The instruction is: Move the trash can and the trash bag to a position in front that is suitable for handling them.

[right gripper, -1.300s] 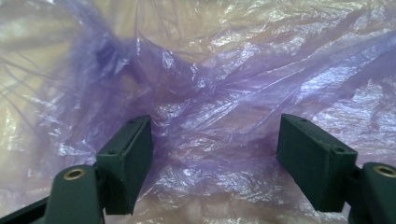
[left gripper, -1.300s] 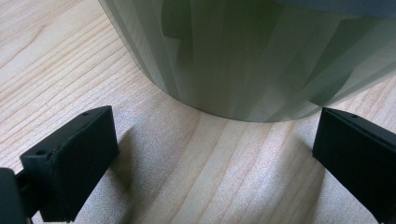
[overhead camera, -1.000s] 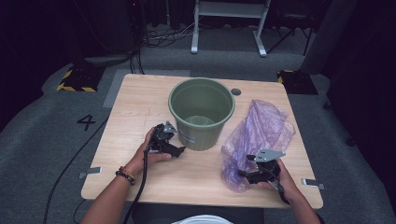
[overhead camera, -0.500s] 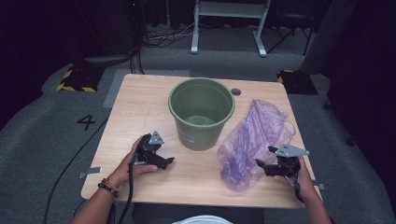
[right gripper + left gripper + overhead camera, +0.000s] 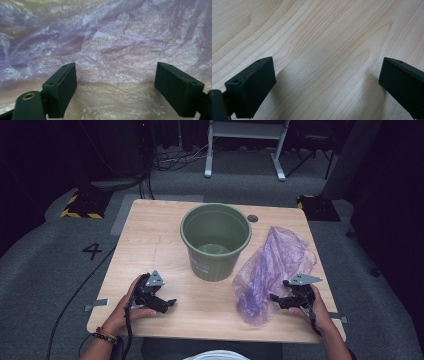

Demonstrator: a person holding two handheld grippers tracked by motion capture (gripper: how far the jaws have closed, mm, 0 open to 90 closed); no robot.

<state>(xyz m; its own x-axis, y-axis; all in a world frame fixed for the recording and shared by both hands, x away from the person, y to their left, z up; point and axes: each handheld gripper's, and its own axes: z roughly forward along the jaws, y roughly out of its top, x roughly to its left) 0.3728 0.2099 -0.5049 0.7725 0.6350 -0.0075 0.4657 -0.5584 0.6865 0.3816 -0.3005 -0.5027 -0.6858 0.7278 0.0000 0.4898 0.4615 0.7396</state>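
A green plastic bucket (image 5: 215, 240) stands upright in the middle of the wooden table (image 5: 160, 235). To its right lies a crumpled, thin purple plastic bag (image 5: 272, 270). My right gripper (image 5: 274, 298) rests at the bag's near right edge; its jaws have just been opening and stand wide apart over the purple film (image 5: 115, 52), with no pad pressing on it. My left gripper (image 5: 170, 304) lies low over bare wood near the table's front left. It is open, and nothing but wood grain (image 5: 324, 50) sits between its jaws.
A small dark round hole (image 5: 252, 218) marks the table behind the bucket. Grey carpet with a painted number 4 (image 5: 93, 251) surrounds the table, with a white metal frame (image 5: 245, 145) and cables (image 5: 170, 160) at the back. A cable trails from the left gripper off the front edge.
My left gripper has drawn back from the bucket's side toward the front left of the table. My right gripper has shifted right along the bag's near edge.
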